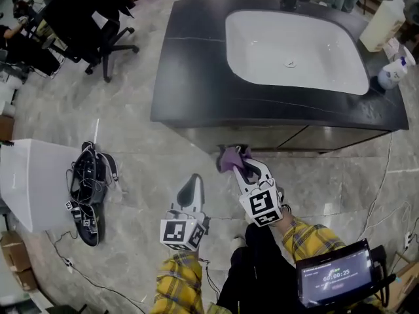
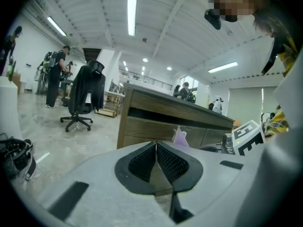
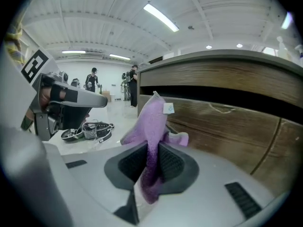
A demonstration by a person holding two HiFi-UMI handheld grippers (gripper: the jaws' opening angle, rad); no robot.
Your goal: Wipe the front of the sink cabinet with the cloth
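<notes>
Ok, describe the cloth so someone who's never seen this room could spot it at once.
Find the dark-topped sink cabinet with the white basin. Just before its wooden front, the right gripper holds a small purple cloth. It is the only purple thing there, and has a little white tag.

In the head view, I could not tell whether the cloth (image 1: pixel 230 159) touched the cabinet front (image 1: pixel 262 139), mostly hidden under the front edge of the counter (image 1: pixel 196 64). The cloth's tag (image 3: pixel 169 109) was too small to read.
</notes>
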